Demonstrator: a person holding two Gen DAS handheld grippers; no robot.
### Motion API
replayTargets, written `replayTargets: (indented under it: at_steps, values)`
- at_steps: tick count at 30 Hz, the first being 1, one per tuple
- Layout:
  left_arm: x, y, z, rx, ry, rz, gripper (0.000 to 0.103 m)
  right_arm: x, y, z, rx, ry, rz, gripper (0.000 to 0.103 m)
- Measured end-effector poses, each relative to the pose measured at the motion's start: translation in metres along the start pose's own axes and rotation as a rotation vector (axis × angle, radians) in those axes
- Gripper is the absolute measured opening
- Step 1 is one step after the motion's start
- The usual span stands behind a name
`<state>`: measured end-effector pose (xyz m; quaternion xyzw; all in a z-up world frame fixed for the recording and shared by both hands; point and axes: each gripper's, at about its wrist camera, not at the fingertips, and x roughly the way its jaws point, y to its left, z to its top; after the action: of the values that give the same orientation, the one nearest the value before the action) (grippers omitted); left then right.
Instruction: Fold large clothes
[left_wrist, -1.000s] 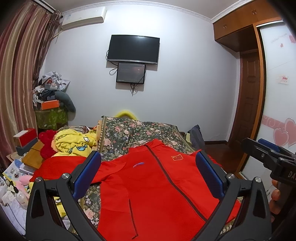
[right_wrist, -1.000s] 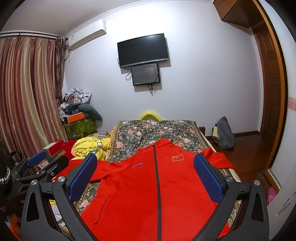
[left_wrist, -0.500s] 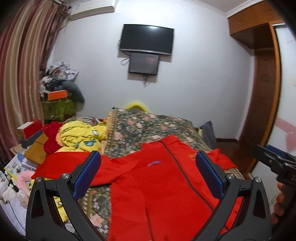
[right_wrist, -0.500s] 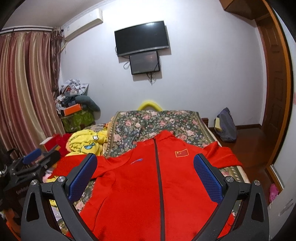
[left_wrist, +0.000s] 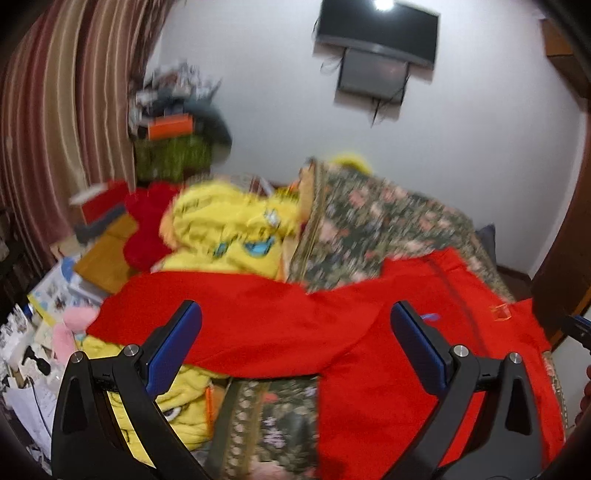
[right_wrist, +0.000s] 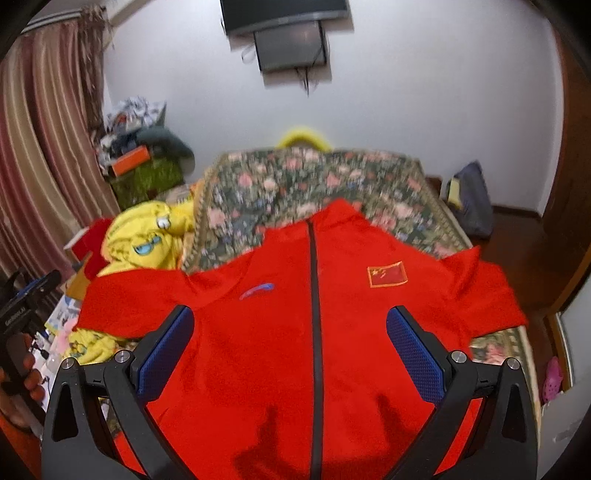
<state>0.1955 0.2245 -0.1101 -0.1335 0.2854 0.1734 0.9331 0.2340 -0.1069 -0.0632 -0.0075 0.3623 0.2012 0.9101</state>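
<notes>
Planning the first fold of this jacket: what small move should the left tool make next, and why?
Probably lower the left tool onto the outstretched sleeve of the red jacket and close on it. Both tools are open and empty, the jacket lies flat and zipped, and that sleeve sits right between the left tool's fingers.

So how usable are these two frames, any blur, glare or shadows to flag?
Left wrist view: heavy motion blur on the yellow garment and floral bedspread, plus a glare spot on the TV. Right wrist view: sharper red jacket, with gripper shadows low on it; both show fisheye curvature.
</notes>
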Motion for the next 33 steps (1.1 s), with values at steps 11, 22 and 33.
replayTargets:
  at_steps: [11,22,33]
  values:
    - [0.095,0.12,-0.044,-0.244,0.367,-0.079,0.093,0.093,-0.025,-0.003,0.013,0.308,-0.03,0.103]
    - [0.138,0.19,-0.059,-0.446,0.462,-0.148,0.07,0.119,-0.025,-0.009,0.01,0.37,-0.038,0.103]
    - [0.16,0.232,-0.06,-0.542,0.461,-0.021,0.042,0.124,-0.029,-0.01,0.043,0.381,-0.033,0.103]
